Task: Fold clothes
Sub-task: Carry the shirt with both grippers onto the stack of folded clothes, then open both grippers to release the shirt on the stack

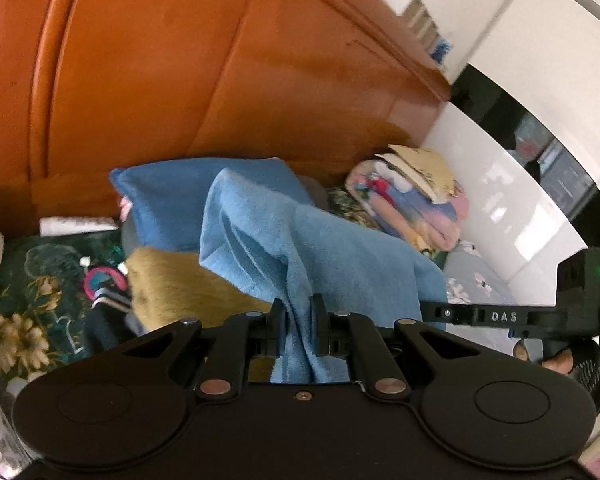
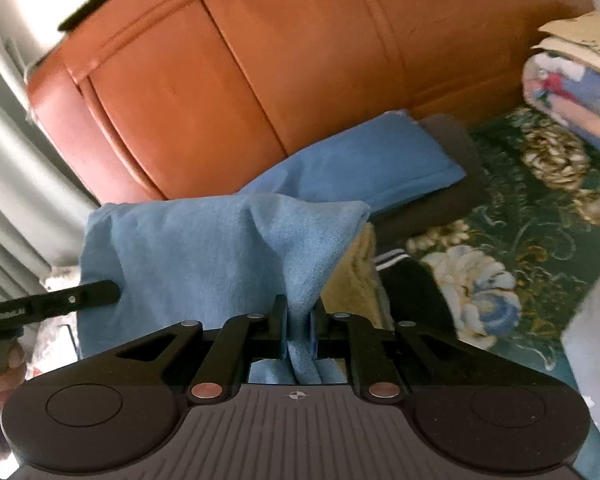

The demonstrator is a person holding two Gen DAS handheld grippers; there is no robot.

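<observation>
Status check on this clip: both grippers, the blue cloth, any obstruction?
Left hand-held gripper, right hand-held gripper: both shut on blue cloth. Cloth lifted, stretched between them. Nothing blocking.

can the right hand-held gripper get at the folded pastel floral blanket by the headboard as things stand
Probably not yet: the right hand-held gripper is shut on the light blue fleece cloth, so it has no free jaws, though nothing blocks the way across to the folded pastel floral blanket.

Light blue fleece cloth (image 2: 204, 248); dark green bedspread (image 2: 540, 216) with cream and blue flowers (gold leaves too); orange-brown wooden headboard (image 1: 204, 72); mustard-yellow garment (image 1: 172, 284).
</observation>
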